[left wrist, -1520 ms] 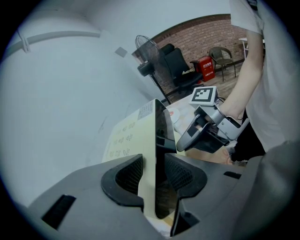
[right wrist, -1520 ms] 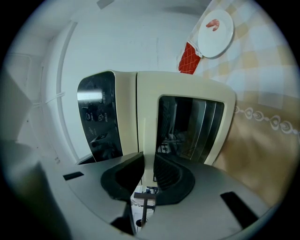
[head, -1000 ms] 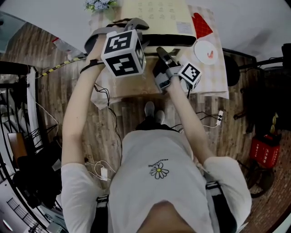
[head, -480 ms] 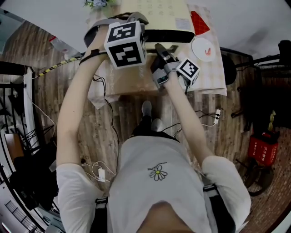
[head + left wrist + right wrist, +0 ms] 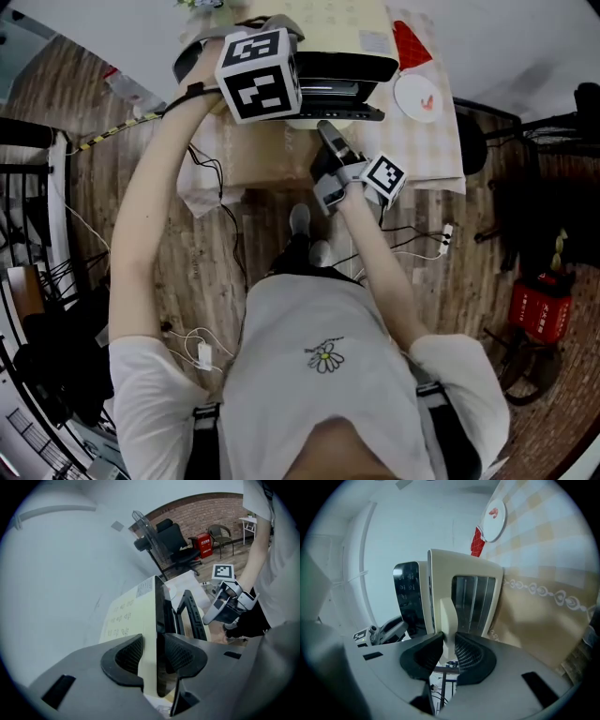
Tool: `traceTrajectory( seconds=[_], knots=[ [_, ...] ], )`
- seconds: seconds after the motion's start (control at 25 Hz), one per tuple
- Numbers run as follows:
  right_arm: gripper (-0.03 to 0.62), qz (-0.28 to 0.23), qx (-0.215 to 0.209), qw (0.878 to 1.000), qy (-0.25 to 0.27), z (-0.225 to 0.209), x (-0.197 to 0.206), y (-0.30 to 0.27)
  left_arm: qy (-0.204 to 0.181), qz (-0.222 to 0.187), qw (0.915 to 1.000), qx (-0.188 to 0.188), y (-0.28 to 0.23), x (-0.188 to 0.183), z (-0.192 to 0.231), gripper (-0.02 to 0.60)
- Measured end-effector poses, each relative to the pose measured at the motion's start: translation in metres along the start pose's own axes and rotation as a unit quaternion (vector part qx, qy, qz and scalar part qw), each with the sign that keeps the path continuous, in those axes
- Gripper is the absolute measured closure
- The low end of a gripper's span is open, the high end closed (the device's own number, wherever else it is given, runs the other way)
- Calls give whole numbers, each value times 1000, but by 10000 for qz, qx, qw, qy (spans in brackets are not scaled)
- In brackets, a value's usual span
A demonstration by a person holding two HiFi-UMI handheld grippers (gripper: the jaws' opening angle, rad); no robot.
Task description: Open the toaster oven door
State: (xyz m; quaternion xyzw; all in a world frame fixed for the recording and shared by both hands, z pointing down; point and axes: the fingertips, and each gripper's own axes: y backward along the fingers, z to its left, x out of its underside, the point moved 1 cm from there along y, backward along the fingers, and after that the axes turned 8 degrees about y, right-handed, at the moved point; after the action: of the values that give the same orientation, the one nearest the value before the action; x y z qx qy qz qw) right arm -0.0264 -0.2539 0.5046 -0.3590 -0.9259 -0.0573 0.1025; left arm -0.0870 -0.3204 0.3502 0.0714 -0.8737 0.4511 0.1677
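The toaster oven [image 5: 349,64] stands on the table, cream on top with a black front. Its door [image 5: 343,113] hangs partly open, tipped out towards me. In the right gripper view, my right gripper [image 5: 449,649] has the cream door handle [image 5: 448,619] between its pads, which still touch it as the jaws are opening slightly. The door's glass [image 5: 474,603] shows just behind the handle. My left gripper [image 5: 154,654] is shut on the oven's upper front edge [image 5: 155,620], one pad on the cream top and one on the black face. In the head view its marker cube [image 5: 260,75] hides its jaws.
A white plate [image 5: 419,97] and a red object [image 5: 411,42] lie on the checked tablecloth [image 5: 433,150] right of the oven. Cables [image 5: 208,202] trail over the wooden floor by the table's near edge. Behind me, chairs [image 5: 174,545] stand along a brick wall.
The right gripper has drawn back towards me with the handle, and the door has swung out and down from the oven's front. The left gripper has kept its hold on the oven.
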Motion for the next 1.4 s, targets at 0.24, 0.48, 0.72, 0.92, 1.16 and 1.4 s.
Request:
traceTrajectory(
  seconds=[0.24, 0.48, 0.72, 0.92, 1.16, 1.4],
  knots=[
    [530, 19, 94, 10000, 5, -2, 6, 7, 108, 28, 9999, 0, 2, 1, -2, 422],
    [528, 42, 193, 9998, 28, -5, 7, 8, 151, 73, 9999, -34, -1, 0, 1, 422],
    [528, 43, 371, 9993, -3, -9, 13, 16, 165, 84, 9998, -74, 0, 0, 0, 422],
    [537, 72, 624, 9979, -172, -23, 29, 33, 191, 50, 9998, -96, 1, 0, 0, 422],
    [554, 169, 977, 9949, -166, -48, 46, 51, 251, -25, 9996, -110, 2, 1, 0, 422],
    [568, 255, 1270, 9915, -127, -67, 55, 59, 282, -184, 9994, -50, 3, -5, -2, 422]
  ],
)
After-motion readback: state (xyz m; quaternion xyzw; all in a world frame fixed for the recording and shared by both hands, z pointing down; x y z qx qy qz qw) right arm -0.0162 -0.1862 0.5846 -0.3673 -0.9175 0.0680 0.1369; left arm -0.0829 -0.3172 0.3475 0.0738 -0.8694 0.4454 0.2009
